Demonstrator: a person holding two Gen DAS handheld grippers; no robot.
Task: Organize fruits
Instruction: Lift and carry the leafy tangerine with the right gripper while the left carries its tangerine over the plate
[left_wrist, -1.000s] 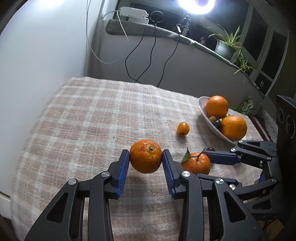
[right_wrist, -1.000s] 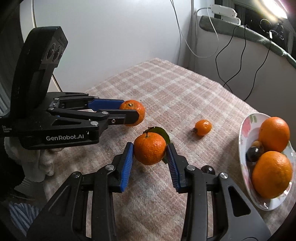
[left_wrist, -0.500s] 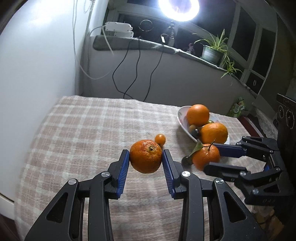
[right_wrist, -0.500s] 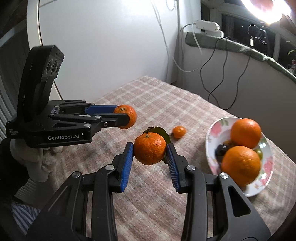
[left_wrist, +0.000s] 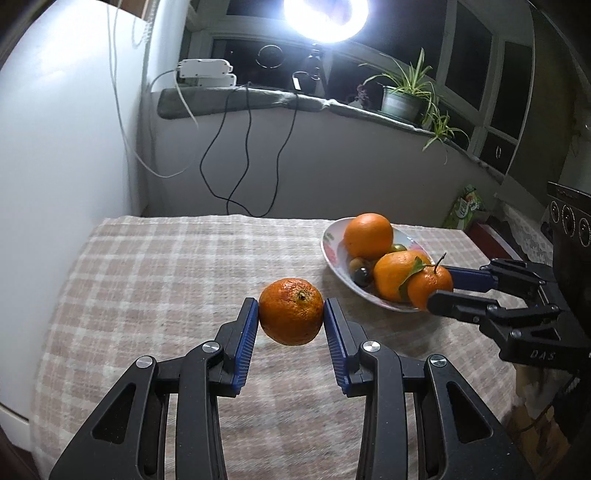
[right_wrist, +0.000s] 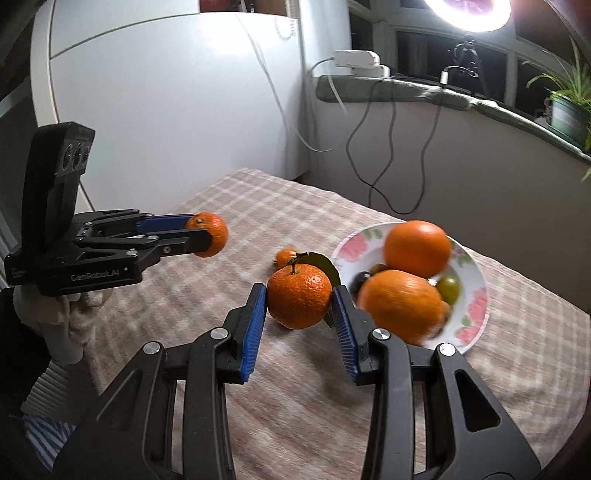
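Left fruit: tangerine, round, dimpled dark-orange peel with brownish scuffs, stem scar facing up, held clear above the table.
Right fruit: leafy tangerine, bright pebbled skin, short stalk and one dark green leaf, held beside the bowl's near rim.
Left gripper: narrowly parted, blue ribbed pads clenched on the tangerine's two sides.
Right gripper: same narrow gap, pads clamped on the leafy tangerine.
Bowl: shallow white ceramic, pink flower print, holding two big smooth oranges and small grapes.
Tablecloth: coarse woven beige-and-pink plaid.
Loose fruit: small kumquat lying on the cloth.
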